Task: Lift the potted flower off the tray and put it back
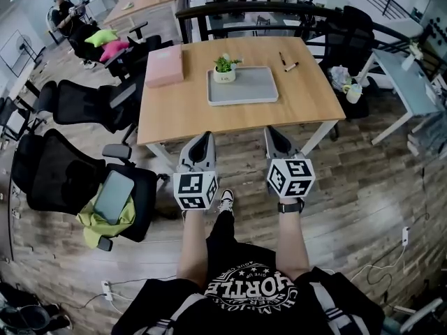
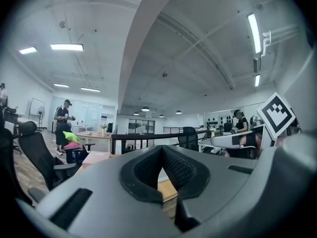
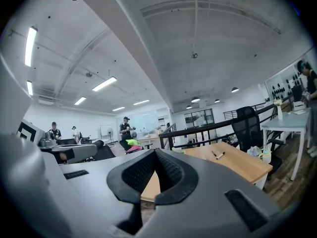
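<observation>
Open-plan office space with plank flooring surrounds a wooden table (image 1: 174,110) that stands ahead of the person. On the middle of the table lies a grey tray (image 1: 248,89), and the potted flower (image 1: 225,68) stands upright on the tray's far left corner. A pink box (image 1: 165,65) lies on the table to the left of the tray, and two pens (image 1: 288,63) lie to its far right. Black office chairs (image 1: 77,103) crowd the left side. The left gripper (image 1: 201,139) and the right gripper (image 1: 274,135) are held side by side just short of the table's near edge, pointing toward it, well apart from the tray. Each has its jaws pressed together with nothing between them.
</observation>
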Demonstrator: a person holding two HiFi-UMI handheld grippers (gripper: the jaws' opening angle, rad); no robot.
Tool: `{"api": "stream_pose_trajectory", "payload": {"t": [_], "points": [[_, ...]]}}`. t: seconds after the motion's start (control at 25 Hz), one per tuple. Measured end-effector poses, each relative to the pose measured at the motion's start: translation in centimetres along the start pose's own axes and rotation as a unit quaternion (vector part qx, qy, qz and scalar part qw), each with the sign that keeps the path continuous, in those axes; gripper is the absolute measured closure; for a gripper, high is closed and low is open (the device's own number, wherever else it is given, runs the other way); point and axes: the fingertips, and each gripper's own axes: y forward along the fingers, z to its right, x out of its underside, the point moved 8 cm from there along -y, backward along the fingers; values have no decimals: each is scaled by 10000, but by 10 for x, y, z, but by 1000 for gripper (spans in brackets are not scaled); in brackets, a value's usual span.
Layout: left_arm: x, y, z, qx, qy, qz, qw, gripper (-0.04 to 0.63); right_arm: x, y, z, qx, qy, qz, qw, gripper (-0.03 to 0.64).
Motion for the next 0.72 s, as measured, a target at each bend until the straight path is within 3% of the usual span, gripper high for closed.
{"api": "stream_pose_trajectory", "payload": {"t": [0.72], "points": [[-3,126,-60,-8,-17,-80,10000,577,-18,132,38,-210,-161,-143,9995,598]]}}
